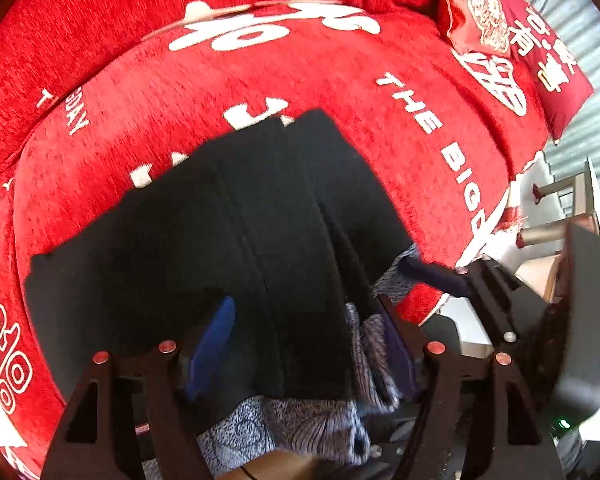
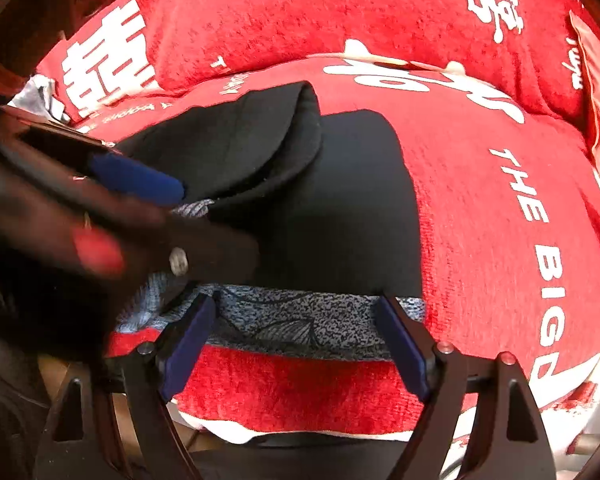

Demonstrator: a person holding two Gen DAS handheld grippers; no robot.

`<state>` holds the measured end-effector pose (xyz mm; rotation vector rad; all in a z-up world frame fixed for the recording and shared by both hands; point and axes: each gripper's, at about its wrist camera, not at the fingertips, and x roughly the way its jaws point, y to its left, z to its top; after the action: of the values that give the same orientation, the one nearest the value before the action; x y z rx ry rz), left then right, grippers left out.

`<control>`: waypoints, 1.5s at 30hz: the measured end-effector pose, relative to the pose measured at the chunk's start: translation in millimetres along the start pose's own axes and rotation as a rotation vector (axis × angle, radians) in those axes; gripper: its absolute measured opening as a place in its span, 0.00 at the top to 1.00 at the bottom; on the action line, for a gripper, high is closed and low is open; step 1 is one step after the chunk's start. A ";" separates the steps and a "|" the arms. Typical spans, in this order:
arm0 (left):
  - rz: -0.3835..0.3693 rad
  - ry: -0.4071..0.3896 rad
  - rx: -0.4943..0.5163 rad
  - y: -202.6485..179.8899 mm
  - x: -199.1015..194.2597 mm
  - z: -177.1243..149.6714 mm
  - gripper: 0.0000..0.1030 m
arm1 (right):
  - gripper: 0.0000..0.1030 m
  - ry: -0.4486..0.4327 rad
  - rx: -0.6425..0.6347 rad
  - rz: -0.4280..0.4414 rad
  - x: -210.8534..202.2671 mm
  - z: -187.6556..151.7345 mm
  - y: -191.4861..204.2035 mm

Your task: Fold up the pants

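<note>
Black pants with a grey patterned lining lie on a red sofa seat. In the right wrist view the pants are folded, with a rolled flap on top and the grey waistband at the near edge. My left gripper is open, its blue pads on either side of the pants' near edge; it also shows blurred in the right wrist view. My right gripper is open, its blue pads astride the grey waistband; its finger shows in the left wrist view.
The red sofa cover has white lettering. A red cushion leans at the seat's right end. Beyond the sofa's right edge stand metal furniture legs.
</note>
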<state>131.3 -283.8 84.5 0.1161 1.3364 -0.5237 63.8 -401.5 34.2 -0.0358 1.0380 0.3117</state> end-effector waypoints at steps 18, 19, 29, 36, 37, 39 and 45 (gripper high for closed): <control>0.266 -0.165 -0.260 123.8 -34.2 -90.7 0.24 | 0.16 -0.058 0.064 0.399 -21.5 -14.2 -14.0; 0.274 -0.156 -0.279 129.5 -27.6 -95.7 0.11 | 0.16 -0.046 0.074 0.391 -18.6 -11.2 -12.6; 0.258 -0.212 -0.411 155.4 -23.3 -124.2 0.04 | 0.16 0.033 0.202 0.478 9.0 5.7 -3.4; 0.208 -0.219 -0.477 173.8 -15.5 -142.5 0.04 | 0.01 -0.031 0.305 0.546 -6.7 3.7 -30.6; 0.198 -0.218 -0.490 175.2 -14.1 -143.7 0.04 | 0.00 -0.033 0.324 0.552 -4.7 4.8 -32.6; 0.189 -0.225 -0.499 176.3 -13.4 -145.3 0.04 | 0.00 -0.012 0.355 0.582 4.6 10.5 -33.5; 0.220 -0.236 -0.475 170.9 -13.2 -145.6 0.04 | 0.05 0.035 0.179 0.405 22.8 30.8 7.6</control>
<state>71.9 -75.3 24.8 -0.1838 1.1666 -0.0242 98.4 -383.5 31.4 0.3348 1.1015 0.5854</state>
